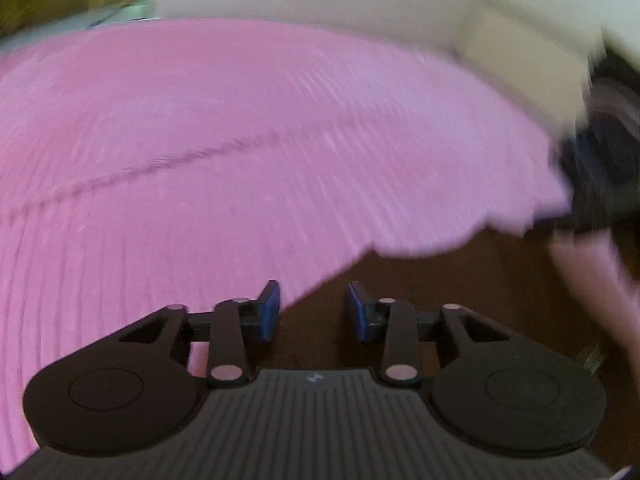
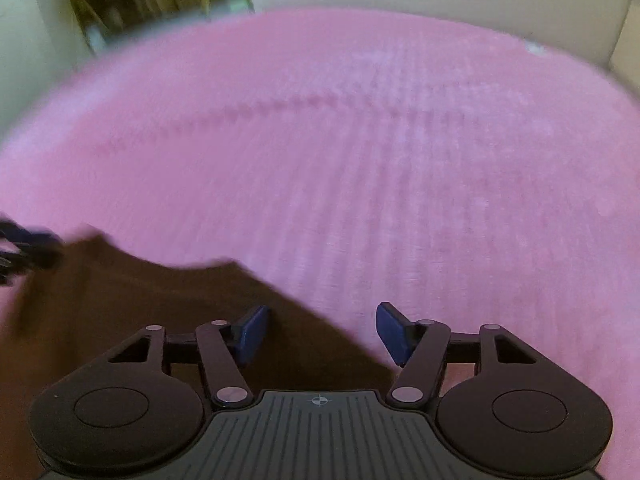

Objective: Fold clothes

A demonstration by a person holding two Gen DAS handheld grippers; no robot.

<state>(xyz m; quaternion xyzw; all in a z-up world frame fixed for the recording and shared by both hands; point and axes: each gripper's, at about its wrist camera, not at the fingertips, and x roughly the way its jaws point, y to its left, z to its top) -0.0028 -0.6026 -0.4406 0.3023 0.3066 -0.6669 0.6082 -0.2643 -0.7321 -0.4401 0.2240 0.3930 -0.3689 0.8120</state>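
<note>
Item: brown garment (image 2: 168,320), spread on the pink ribbed cover (image 2: 360,168). It lies under and ahead of both claws. In the right view its slanting edge crosses between the fingers; we judge both about equally near. Left claw (image 1: 313,312): released, holding nothing. Right claw (image 2: 322,334): released, holding nothing.

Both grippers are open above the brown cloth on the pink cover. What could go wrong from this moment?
1. Both views are motion-blurred; the left gripper may close beside the brown cloth's edge and miss it.
2. The right gripper straddles that edge, so it might pinch the pink cover too.
</note>
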